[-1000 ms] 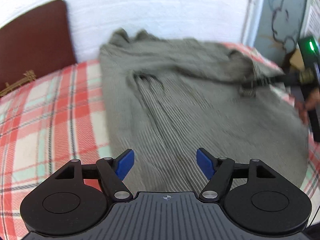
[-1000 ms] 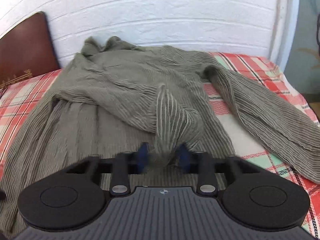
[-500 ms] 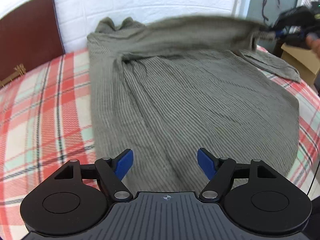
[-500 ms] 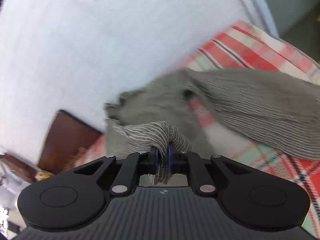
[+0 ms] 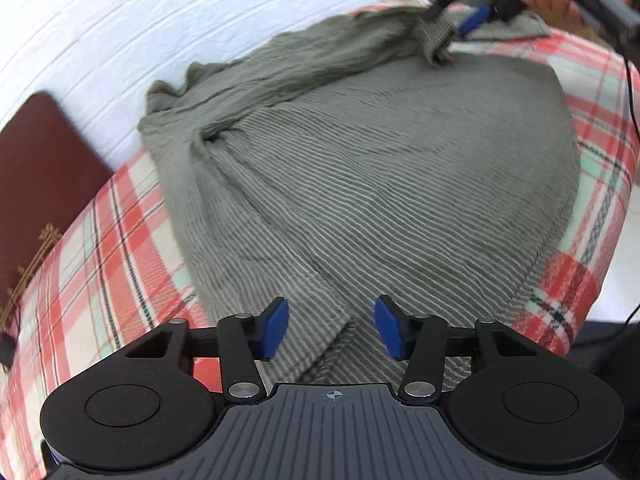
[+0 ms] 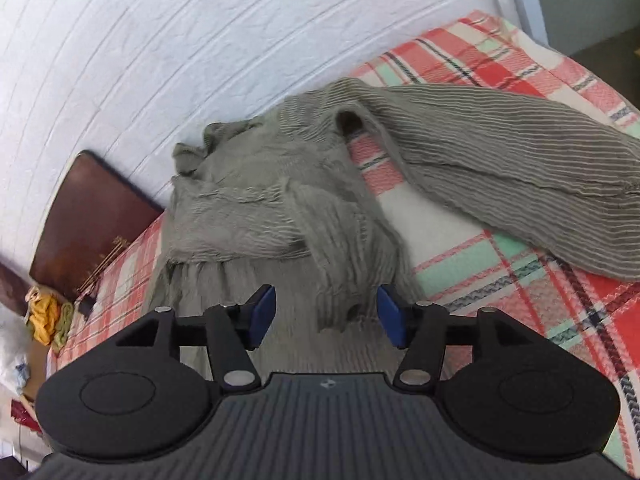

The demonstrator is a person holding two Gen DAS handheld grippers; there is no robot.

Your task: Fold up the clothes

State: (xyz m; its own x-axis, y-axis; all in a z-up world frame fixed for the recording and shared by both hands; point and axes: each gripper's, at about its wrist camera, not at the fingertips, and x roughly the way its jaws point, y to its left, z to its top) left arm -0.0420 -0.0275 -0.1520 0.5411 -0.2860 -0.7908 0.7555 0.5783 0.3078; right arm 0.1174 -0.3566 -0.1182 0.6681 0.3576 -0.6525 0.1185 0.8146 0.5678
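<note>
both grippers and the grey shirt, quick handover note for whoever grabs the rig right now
Left gripper: open, empty, low over the near hem of the grey striped shirt.
Right gripper: open; a sleeve cuff hangs loose between its blue pads, not pinched.
Shirt: spread on the plaid bed cover, collar toward the white wall. One sleeve lies across the chest, the other sleeve trails out to the right onto the cover.
Done: body roughly laid flat, one sleeve brought in.
Left: bring in the outstretched sleeve, smooth the bunched shoulders, then fold the body.
</note>
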